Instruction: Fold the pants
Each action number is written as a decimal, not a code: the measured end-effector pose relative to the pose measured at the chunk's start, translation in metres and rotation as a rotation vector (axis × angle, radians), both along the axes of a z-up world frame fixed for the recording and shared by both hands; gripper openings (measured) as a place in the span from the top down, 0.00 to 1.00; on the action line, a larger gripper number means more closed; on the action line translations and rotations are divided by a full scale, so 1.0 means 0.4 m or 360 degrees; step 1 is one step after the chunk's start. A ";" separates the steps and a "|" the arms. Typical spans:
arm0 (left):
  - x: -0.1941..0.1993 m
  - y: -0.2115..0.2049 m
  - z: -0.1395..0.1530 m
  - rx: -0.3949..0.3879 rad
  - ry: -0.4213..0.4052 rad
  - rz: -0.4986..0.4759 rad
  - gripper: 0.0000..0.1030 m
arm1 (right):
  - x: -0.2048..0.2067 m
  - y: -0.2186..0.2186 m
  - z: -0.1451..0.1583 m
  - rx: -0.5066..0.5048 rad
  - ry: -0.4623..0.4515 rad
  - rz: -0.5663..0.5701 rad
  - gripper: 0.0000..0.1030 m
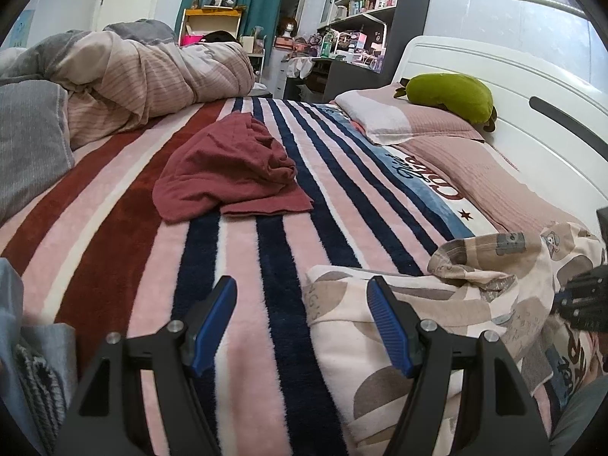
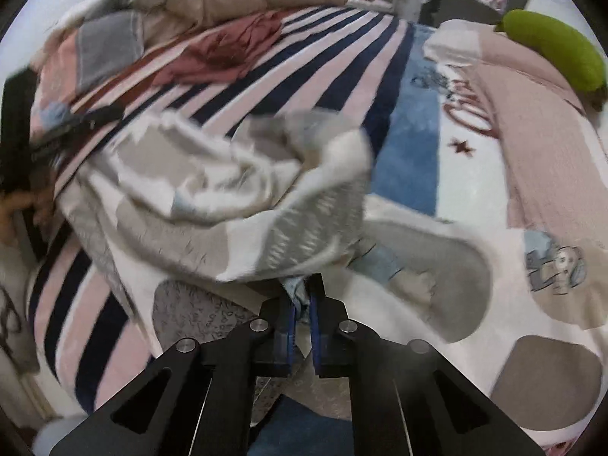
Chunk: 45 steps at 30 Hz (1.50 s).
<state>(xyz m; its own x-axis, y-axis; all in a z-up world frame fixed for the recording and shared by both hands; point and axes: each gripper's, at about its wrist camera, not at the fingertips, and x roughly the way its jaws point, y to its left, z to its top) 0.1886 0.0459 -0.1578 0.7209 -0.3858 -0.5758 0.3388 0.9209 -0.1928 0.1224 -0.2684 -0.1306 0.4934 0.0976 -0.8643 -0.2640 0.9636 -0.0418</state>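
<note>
Bed covered by a striped fleece blanket (image 1: 243,266), pink/navy/dark-red stripes with a blue lettered band toward the white headboard (image 1: 494,72). Rumpled duvet (image 1: 152,79) heaped along the far-left side, pink pillow (image 1: 414,121) at the headboard with a green plush toy (image 1: 452,98) lying on it. Maroon garment (image 1: 228,174) sits crumpled mid-blanket, well apart from both grippers. Patterned pants (image 2: 212,197), cream with grey-beige blotches and cartoon prints, are bunched at the near-right part of the bed, one fold lifted off the blanket. Shelf unit (image 1: 361,3) behind the bed holds bottles and small boxes, too small to identify. Left gripper (image 1: 302,323) jaws wide, nothing between them, right finger at the pants' edge. Right gripper (image 2: 302,315) clamped narrow on a pinch of pants fabric.
</note>
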 end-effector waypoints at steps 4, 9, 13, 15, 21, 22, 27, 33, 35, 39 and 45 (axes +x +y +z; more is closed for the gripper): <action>-0.001 0.000 0.000 0.0003 -0.0004 -0.0003 0.35 | 0.019 0.002 0.033 -0.0067 -0.0069 -0.0032 1.00; -0.001 -0.001 0.000 0.0006 -0.0002 -0.0003 0.35 | 0.051 -0.025 0.029 -0.0123 -0.0045 -0.0130 1.00; 0.000 -0.002 0.000 0.0009 -0.0005 -0.0003 0.35 | 0.074 -0.069 -0.009 -0.0128 0.0023 -0.0222 1.00; 0.000 0.000 0.000 0.0004 -0.0005 -0.0001 0.35 | 0.073 -0.091 -0.005 -0.0028 0.0040 -0.0277 0.99; -0.007 0.019 0.015 -0.0033 -0.0033 0.0030 0.35 | 0.038 -0.063 0.113 0.0133 -0.0148 -0.0245 0.55; -0.008 0.022 0.017 -0.0040 -0.0037 0.0031 0.35 | 0.036 -0.049 0.119 0.0176 -0.0129 -0.0213 0.56; -0.016 0.033 0.028 -0.0064 -0.0061 0.0048 0.35 | 0.059 0.017 0.044 0.0391 0.0218 -0.0083 0.39; -0.020 0.061 0.041 -0.0153 -0.0077 0.0069 0.35 | 0.110 -0.007 -0.021 0.0603 0.0159 -0.0324 0.39; -0.013 0.071 0.036 -0.0171 -0.0054 0.0082 0.35 | 0.120 -0.014 -0.015 0.0571 0.0052 -0.0396 0.49; -0.008 0.083 0.029 -0.0207 -0.0027 0.0099 0.35 | 0.131 -0.005 0.002 0.0491 -0.0077 -0.0389 0.98; -0.013 0.078 0.034 -0.0210 -0.0040 0.0079 0.35 | 0.060 0.018 0.113 0.0483 -0.0302 -0.0308 0.98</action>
<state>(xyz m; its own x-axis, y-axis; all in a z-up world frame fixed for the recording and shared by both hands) 0.1833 0.0769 -0.1443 0.7546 -0.4205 -0.5037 0.2997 0.9038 -0.3055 0.1462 -0.2612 -0.0854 0.6758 0.2239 -0.7022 -0.0916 0.9709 0.2214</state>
